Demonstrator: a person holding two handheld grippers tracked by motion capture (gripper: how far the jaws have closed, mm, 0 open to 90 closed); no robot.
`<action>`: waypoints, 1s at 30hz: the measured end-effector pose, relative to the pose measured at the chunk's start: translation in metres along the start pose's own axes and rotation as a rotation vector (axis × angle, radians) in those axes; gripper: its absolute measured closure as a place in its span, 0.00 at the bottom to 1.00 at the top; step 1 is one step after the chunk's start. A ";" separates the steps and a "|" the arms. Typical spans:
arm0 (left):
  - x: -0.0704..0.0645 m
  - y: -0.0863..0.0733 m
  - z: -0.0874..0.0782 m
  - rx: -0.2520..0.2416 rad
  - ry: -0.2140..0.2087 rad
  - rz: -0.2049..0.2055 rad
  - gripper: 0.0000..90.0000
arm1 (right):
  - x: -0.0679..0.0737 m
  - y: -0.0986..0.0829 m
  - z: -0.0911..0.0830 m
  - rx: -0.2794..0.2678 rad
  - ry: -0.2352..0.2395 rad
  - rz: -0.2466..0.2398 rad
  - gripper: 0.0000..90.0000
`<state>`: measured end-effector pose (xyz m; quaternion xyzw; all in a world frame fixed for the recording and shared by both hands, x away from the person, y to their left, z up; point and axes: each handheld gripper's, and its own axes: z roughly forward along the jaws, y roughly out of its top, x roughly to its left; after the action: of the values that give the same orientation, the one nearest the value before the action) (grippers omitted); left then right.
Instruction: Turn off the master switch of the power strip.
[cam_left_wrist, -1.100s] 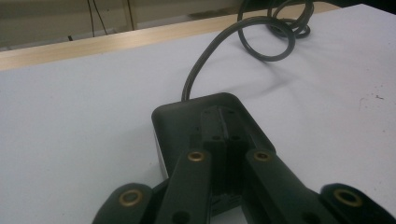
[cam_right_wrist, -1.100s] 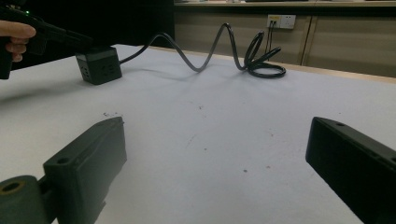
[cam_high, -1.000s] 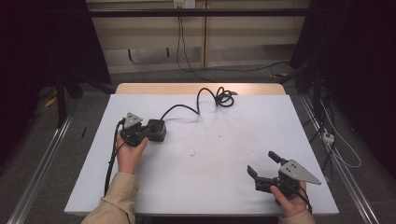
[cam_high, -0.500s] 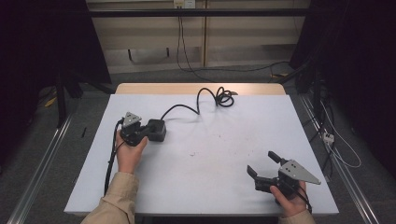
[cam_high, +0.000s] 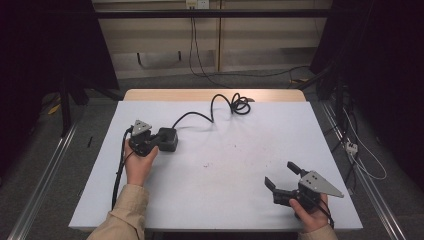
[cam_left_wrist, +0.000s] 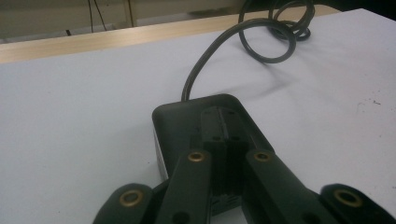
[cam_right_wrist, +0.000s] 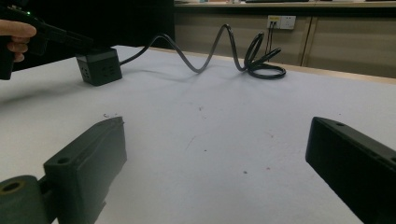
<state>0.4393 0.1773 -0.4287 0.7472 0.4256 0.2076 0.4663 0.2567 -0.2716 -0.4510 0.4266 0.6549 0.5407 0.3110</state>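
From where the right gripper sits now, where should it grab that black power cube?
Take the power cube by its two flat side walls, coming from its free right side, low over the table. The left gripper presses on its top from the left, and the cord leaves the back.

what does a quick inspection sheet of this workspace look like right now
surface: white table top, a few small dark specks near the middle, wooden strip along the far edge.
job's things: black power cube at the left, resting on the table.
clutter: nothing seen.
grippers: left tongs closed together over the cube's top; right tongs open, empty, at the near right corner.
cables: cube's black cord runs to a coil at the far edge; the left tongs' own cable trails down past the forearm.
surroundings: wall socket behind the table, loose cables on the floor, dark curtains at both sides.
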 end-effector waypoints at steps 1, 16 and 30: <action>0.000 0.000 0.000 0.002 0.003 0.009 1.00 | 0.000 0.000 0.000 0.000 0.000 0.000 0.05; -0.002 0.003 -0.002 -0.003 0.003 0.011 1.00 | 0.000 0.000 0.002 0.001 0.005 -0.001 0.05; -0.004 0.005 -0.003 -0.011 -0.023 -0.028 0.88 | 0.000 0.001 0.001 -0.001 0.005 -0.005 0.05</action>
<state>0.4367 0.1744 -0.4225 0.7411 0.4292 0.1948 0.4782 0.2579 -0.2707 -0.4507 0.4235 0.6565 0.5413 0.3109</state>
